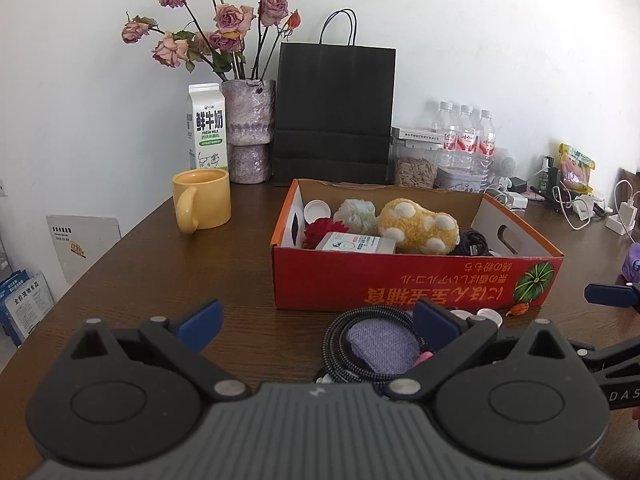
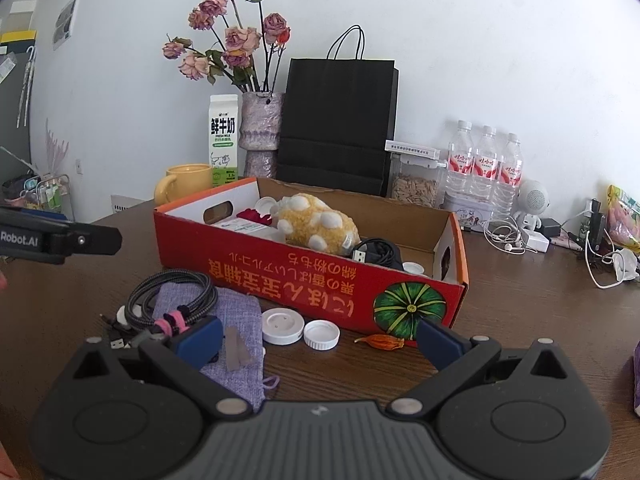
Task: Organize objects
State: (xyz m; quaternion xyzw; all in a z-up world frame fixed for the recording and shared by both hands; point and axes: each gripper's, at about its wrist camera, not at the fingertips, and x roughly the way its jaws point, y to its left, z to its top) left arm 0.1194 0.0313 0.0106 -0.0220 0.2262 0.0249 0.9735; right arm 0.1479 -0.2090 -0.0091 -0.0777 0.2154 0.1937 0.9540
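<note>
A red cardboard box [image 1: 400, 280] [image 2: 280, 268] stands on the brown table. It holds a yellow spotted plush toy [image 1: 418, 220] [image 2: 316, 222], a pale green sponge ball [image 1: 356, 214], a red flower, a white packet and a black cable [image 2: 376, 252]. In front of the box lie a purple fabric pouch [image 1: 380, 344] [image 2: 236, 320], a coiled braided cable [image 1: 340, 340] [image 2: 172, 292], two white lids [image 2: 300, 328] and a dried orange petal [image 2: 382, 342]. My left gripper [image 1: 316, 324] is open, just left of the pouch. My right gripper [image 2: 320, 340] is open over the lids, empty.
A yellow mug [image 1: 202, 204], a milk carton [image 1: 208, 136], a vase of dried roses [image 1: 248, 132], a black paper bag [image 1: 334, 112], three water bottles [image 2: 486, 168], a seed jar and chargers with cables [image 2: 520, 236] stand behind and right of the box.
</note>
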